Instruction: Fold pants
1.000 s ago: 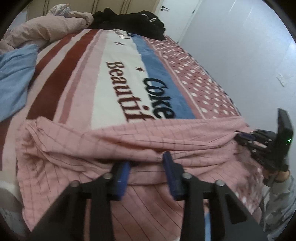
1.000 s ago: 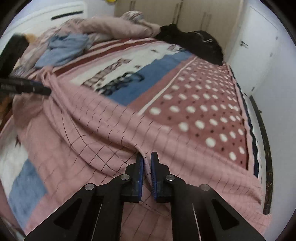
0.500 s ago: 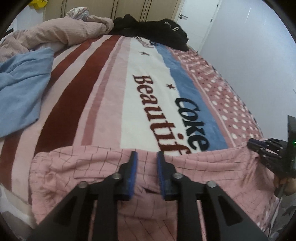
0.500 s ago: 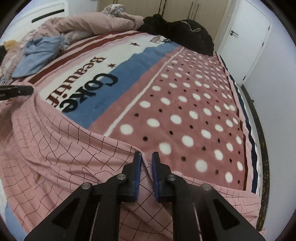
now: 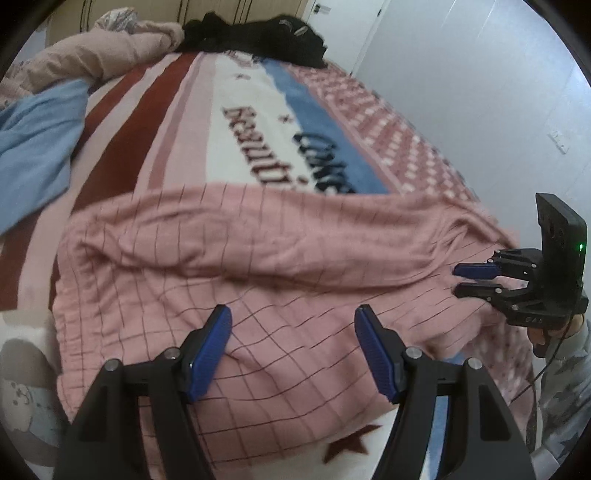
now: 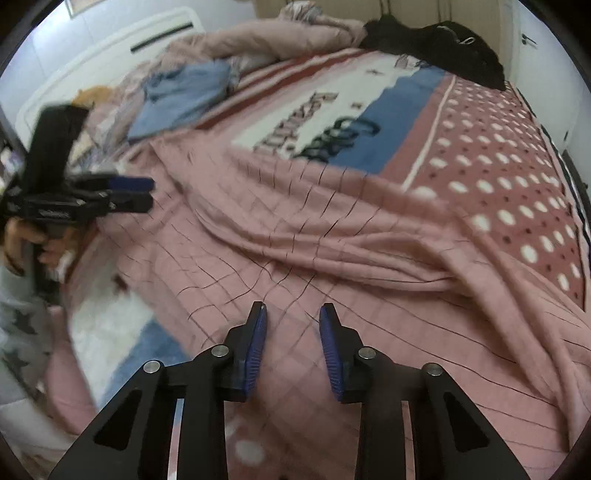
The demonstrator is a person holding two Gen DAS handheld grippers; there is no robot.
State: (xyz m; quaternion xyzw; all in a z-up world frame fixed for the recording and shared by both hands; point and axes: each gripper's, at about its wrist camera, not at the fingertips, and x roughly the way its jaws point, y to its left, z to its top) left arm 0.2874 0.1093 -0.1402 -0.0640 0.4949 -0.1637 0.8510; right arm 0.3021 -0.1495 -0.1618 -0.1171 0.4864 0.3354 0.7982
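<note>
Pink grid-check pants point(image 5: 236, 266) spread crosswise over lower half of left wrist view, lying on bed blanket point(image 5: 236, 122) w/ red, white, blue stripes and dark lettering; a thick fold ridge across mid-frame, cloth edge toward bottom near a dark star print. Left tongs point(image 5: 293, 350) at bottom centre, blue pads wide apart, nothing between them, hovering just above pants; contact w/ cloth can't be told. Right tongs point(image 5: 458, 282) at right edge of same view, seen side-on, pads parted by a small gap, tips over pants' right end; whether touching unclear. In right wrist view, pants point(image 6: 332, 240) fill centre and lower right, bunched folds running from upper left toward right edge, dotted part of blanket point(image 6: 498, 177) in upper right. Right tongs point(image 6: 291, 336) at bottom centre, blue pads apart, empty, above flat checked cloth. Left tongs point(image 6: 147, 194) at left edge, blurred, held by a hand point(image 6: 22, 240) at mid-left, tips near pants' far end. Blue garment point(image 5: 33, 147) at left of left wrist view, well apart from pants; same point(image 6: 181, 96) upper left in right wrist view. Black clothing pile point(image 5: 258, 40) at top centre, far end of bed. Pink bedding heap point(image 5: 110, 51) upper left. White door point(image 5: 343, 26) at top, grey wall on right.
</note>
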